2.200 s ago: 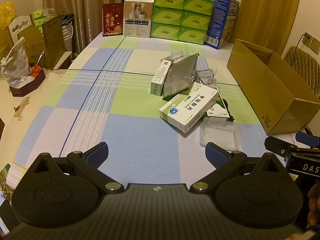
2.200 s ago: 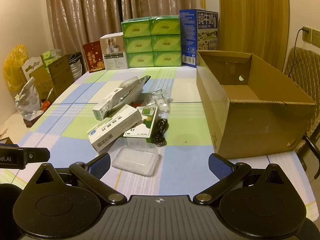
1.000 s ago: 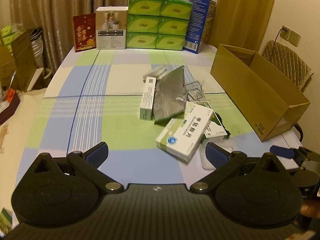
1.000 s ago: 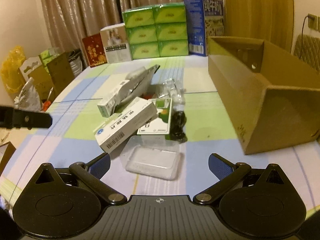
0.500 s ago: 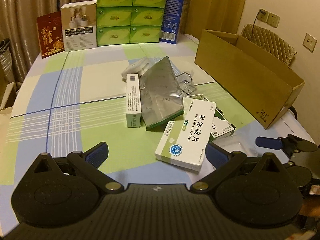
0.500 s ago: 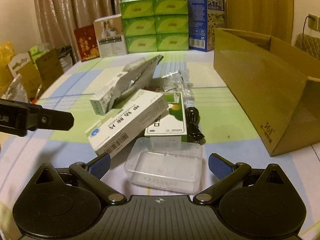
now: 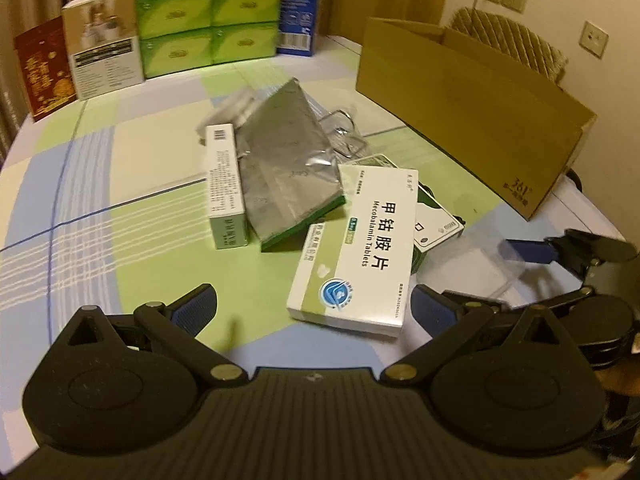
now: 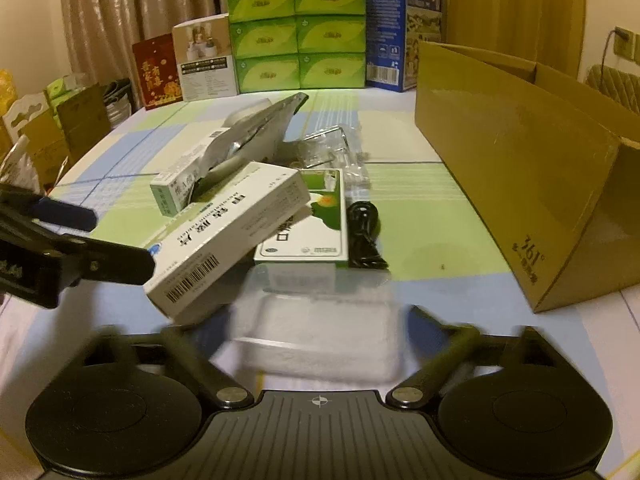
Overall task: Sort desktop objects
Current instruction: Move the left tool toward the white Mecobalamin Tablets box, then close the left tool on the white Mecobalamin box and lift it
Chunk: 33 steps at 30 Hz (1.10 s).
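Note:
A pile lies mid-table: a white medicine box [image 7: 360, 248], a narrow green-white box [image 7: 224, 184], a silver foil pouch [image 7: 280, 168], a flat green box [image 8: 316, 216], a black cable [image 8: 364, 236] and a clear plastic tray [image 8: 320, 300]. My left gripper [image 7: 314, 308] is open, low over the cloth, with the near end of the white medicine box [image 8: 228, 240] between its fingertips. My right gripper [image 8: 316, 332] is open, its blurred fingers on either side of the clear tray [image 7: 472, 268]. Each gripper shows in the other's view: right gripper [image 7: 560, 248], left gripper [image 8: 60, 232].
An open cardboard box [image 8: 520, 180] stands on the right of the checked tablecloth [image 7: 120, 200]. Green tissue packs [image 8: 296, 36], a blue carton [image 8: 388, 28] and other boxes line the far edge. A clear bag of metal parts [image 8: 336, 148] lies behind the pile. A chair [image 7: 516, 48] stands beyond the cardboard box.
Both grippers have moved forward and lower toward the pile. The clear tray now lies between the right fingers, and the white medicine box reaches between the left fingertips.

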{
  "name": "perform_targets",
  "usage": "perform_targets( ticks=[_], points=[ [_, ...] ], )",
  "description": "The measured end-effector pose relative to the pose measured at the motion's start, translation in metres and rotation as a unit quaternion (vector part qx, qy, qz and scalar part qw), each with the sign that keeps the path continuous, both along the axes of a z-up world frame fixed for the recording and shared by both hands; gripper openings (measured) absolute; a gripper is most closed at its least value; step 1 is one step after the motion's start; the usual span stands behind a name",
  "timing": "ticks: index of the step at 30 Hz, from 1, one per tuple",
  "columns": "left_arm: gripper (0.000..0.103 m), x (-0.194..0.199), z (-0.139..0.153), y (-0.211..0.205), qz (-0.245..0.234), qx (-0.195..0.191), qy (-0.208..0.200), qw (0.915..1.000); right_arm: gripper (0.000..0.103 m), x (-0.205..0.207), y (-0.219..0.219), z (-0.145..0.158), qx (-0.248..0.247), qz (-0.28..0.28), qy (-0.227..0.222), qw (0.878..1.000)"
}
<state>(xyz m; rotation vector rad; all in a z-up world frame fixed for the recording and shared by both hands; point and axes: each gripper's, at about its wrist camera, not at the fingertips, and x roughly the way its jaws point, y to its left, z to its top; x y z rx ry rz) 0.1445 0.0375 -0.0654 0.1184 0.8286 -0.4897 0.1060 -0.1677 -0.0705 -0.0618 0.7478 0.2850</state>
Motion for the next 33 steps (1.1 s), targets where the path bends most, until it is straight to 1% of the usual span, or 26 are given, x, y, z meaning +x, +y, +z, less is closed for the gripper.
perform_targets(
  ticks=[7,10,12,16,19,23,25,26,33],
  points=[
    [0.099,0.014,-0.006,-0.016,-0.030,0.003,0.004,0.9995,0.085,0.001,-0.025,0.000,-0.011,-0.016,-0.003,1.000],
    [0.094,0.019,-0.008,-0.025,-0.039,0.010,0.006,0.9992,0.085,0.000,-0.030,0.000,-0.014,-0.019,-0.004,1.000],
    [0.093,0.021,-0.010,-0.029,-0.042,0.012,0.010,0.9990,0.085,0.000,-0.033,0.000,-0.016,-0.021,-0.005,1.000],
    [0.087,0.023,-0.013,-0.037,-0.046,0.017,0.009,0.9987,0.085,0.004,-0.041,-0.003,-0.009,-0.035,0.006,0.999],
    [0.083,0.025,-0.015,-0.039,-0.043,0.021,0.009,0.9988,0.085,0.005,-0.043,-0.003,-0.007,-0.037,0.007,0.999],
    [0.075,0.027,-0.015,-0.040,-0.038,0.011,0.017,0.9991,0.086,0.007,-0.044,-0.003,-0.003,-0.038,0.007,0.999],
    [0.075,0.027,-0.015,-0.041,-0.036,0.010,0.019,0.9991,0.086,0.008,-0.043,-0.003,-0.005,-0.037,0.004,0.999],
    [0.073,0.027,-0.015,-0.041,-0.036,0.013,0.018,0.9991,0.086,0.008,-0.043,-0.003,-0.006,-0.037,0.003,0.999],
    [0.071,0.022,-0.013,-0.044,-0.027,0.009,0.024,0.9993,0.084,0.008,-0.045,-0.002,-0.005,-0.043,0.005,0.999]
  ],
)
